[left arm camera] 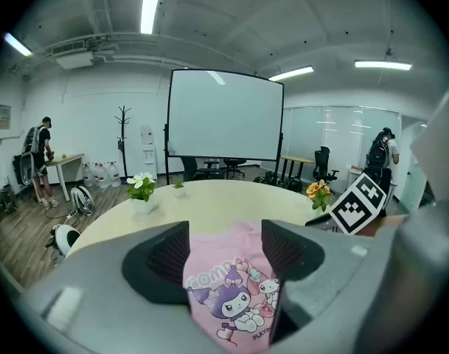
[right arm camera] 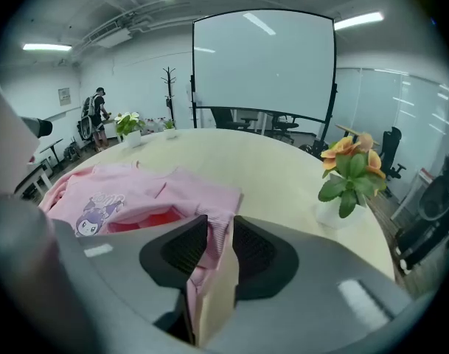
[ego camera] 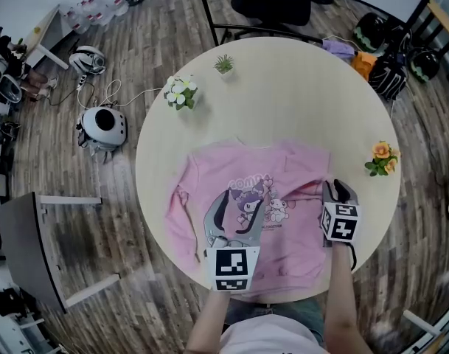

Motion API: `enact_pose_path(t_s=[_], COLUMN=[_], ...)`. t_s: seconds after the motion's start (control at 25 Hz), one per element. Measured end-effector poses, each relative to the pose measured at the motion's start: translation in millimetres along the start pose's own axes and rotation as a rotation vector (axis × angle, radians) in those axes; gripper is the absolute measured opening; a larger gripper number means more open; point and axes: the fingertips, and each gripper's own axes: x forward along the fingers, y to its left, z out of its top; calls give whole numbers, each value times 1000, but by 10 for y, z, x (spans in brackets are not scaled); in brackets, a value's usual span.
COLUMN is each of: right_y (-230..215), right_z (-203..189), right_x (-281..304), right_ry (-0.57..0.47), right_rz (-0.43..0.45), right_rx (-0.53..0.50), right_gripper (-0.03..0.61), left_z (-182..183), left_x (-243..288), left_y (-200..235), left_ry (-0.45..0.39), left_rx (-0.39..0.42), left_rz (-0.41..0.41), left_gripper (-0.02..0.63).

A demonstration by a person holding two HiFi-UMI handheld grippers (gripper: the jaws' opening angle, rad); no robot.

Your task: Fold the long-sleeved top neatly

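On the near half of the round tabletop (ego camera: 283, 87) lies the pink top (ego camera: 283, 169), spread flat with the print up and the hem at the person's edge. Left sleeve (ego camera: 177, 212) runs down along the body's left side.

Left claw (left arm camera: 225, 249) hovers over the cartoon print (ego camera: 265, 201). Jaws are wide apart and grip nothing; fabric only shows below the gap.

Right claw (right arm camera: 219, 245) is pinched on a ribbed pink edge at the top's right side. That edge is probably the right cuff, though hem ribbing can't be ruled out from this angle.

Handling, as a judgement:
- Light, soft knit with no stiffness, so it will drape.
- It likely bunches if dragged by one point.
- Not fragile, and unlikely to slip from a firm pinch.
- Best holds are the ribbed cuffs, the shoulder seams and the hem corners.

Collar points away from the person, toward the tabletop's middle. Long axis runs collar to hem, far to near.
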Motion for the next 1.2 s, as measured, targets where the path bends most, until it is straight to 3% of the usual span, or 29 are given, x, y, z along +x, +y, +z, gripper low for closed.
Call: enact_pose_path(t_s=[0.2,0.64,0.88,1.2], right_y=[29,192,503,1448], right_z=[-29,519,1061,1503], right_x=[29,-383,-678,-849], right_ry=[11,-133,-251,-343], right_rz=[16,75,144,330], right_rx=[-1,-110,-247,-520], right_gripper=[55,48,46,46], left_z=[-4,71,104,45], left_x=[5,-170,-373,-746], left_y=[61,150,271,642], left_ry=[2,-35,-65,-102], left_rx=[-5,-30,-60,-114], left_rz=[15,48,86,191], left_gripper=[298,298,298,298])
